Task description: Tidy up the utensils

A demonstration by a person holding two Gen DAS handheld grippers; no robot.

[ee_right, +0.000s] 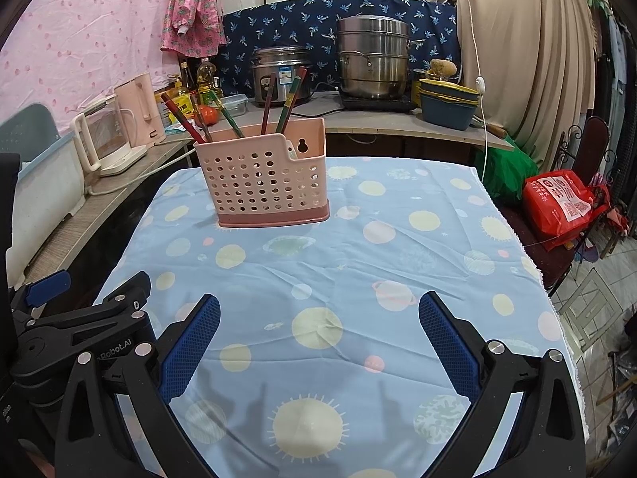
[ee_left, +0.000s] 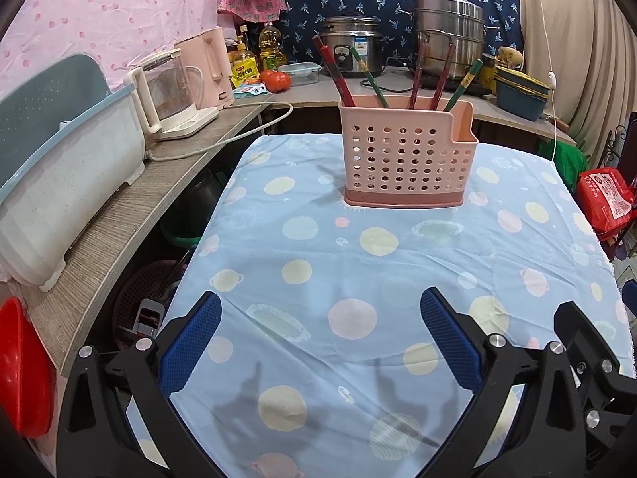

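Note:
A pink perforated utensil holder [ee_left: 406,155] stands upright at the far middle of the table with the blue planet-print cloth [ee_left: 358,263]; it also shows in the right wrist view [ee_right: 264,181]. Several red and green chopsticks [ee_left: 414,79] lean out of its top, also seen from the right wrist [ee_right: 274,103]. My left gripper [ee_left: 320,310] is open and empty, low over the near part of the cloth. My right gripper [ee_right: 318,312] is open and empty, beside it. The left gripper's body shows at the left of the right wrist view [ee_right: 79,318].
A side counter on the left holds a white dish tub [ee_left: 59,199], a glass kettle [ee_left: 167,91] and a pink kettle [ee_left: 211,67]. The back counter carries a rice cooker [ee_left: 350,47], a steel steamer pot [ee_left: 450,36], oil bottles and stacked basins [ee_left: 521,87]. A red bag [ee_right: 561,203] sits at the right.

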